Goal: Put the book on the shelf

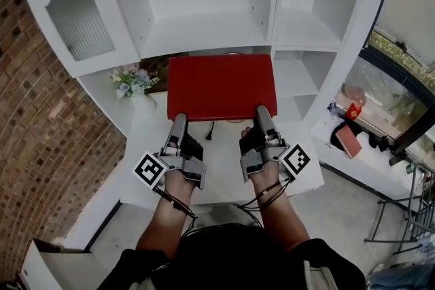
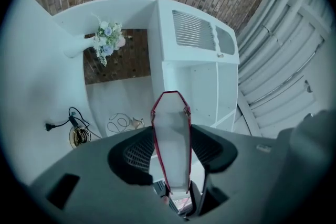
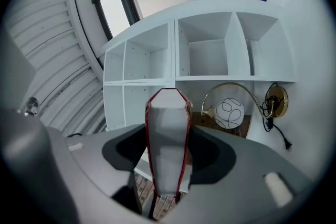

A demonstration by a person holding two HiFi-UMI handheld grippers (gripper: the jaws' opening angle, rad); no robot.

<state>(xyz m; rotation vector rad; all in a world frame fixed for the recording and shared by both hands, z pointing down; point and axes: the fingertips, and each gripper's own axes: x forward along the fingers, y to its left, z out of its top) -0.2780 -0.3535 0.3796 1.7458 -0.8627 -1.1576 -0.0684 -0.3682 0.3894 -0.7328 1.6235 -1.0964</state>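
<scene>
Left gripper (image 1: 178,121) clamping near edge of red book (image 1: 221,86), jaws pressing across its thickness, right gripper (image 1: 262,113) clamping same edge alongside, white shelf (image 1: 204,37) standing beyond both

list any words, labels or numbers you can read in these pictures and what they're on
No text can be read in any view.
red book: cover is plain in the head view, no title shows.
left marker cube and right marker cube: black-and-white patterns, no letters.
red packet at far right: too small to read.
</scene>
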